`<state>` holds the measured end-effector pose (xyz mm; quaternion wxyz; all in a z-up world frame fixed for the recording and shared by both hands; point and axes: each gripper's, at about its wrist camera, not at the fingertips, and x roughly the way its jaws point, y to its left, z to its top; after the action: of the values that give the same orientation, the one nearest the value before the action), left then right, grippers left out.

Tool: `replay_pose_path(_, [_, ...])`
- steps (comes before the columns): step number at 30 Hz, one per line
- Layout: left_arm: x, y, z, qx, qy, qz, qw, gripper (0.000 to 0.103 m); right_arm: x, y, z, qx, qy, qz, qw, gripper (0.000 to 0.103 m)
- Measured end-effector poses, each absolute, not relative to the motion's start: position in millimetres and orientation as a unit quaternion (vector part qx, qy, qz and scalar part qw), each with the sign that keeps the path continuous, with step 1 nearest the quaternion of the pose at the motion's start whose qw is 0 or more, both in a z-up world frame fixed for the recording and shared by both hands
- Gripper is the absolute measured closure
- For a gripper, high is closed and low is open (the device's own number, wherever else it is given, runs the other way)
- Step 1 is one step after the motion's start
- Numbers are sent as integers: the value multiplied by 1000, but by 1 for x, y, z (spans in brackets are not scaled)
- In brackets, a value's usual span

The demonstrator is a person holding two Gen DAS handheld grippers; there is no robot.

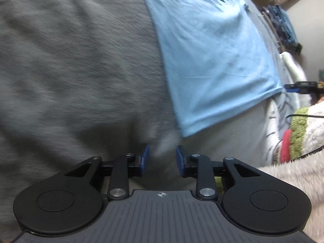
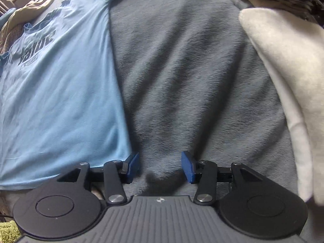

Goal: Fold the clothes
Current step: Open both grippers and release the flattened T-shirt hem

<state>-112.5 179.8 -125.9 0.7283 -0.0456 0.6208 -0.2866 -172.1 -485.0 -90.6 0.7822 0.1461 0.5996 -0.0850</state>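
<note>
A light blue T-shirt (image 1: 212,56) with dark lettering lies flat on a grey fleece blanket (image 1: 77,70). In the left wrist view my left gripper (image 1: 163,160) is open and empty, just below the shirt's lower left hem corner. In the right wrist view the same shirt (image 2: 58,93) fills the left side, and my right gripper (image 2: 160,167) is open and empty over the blanket (image 2: 192,77), its left finger beside the shirt's lower right hem corner. The shirt's sleeve is bunched at the top.
A white fleece cloth (image 2: 283,77) lies at the right in the right wrist view. More clothes (image 2: 26,14) are piled beyond the shirt's collar. In the left wrist view a fuzzy white, green and red sleeve (image 1: 299,133) and blue hanging clothes (image 1: 283,24) sit at the right.
</note>
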Motion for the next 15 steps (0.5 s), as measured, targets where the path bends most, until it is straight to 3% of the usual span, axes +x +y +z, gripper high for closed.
replay_pose_path(6, [-82, 182, -102, -50, 586, -250, 769, 72, -169, -512, -69, 192, 538, -97, 815, 53])
replay_pose_path(15, [-36, 95, -114, -33, 540, -249, 803, 72, -73, -483, -92, 241, 446, -20, 862, 58])
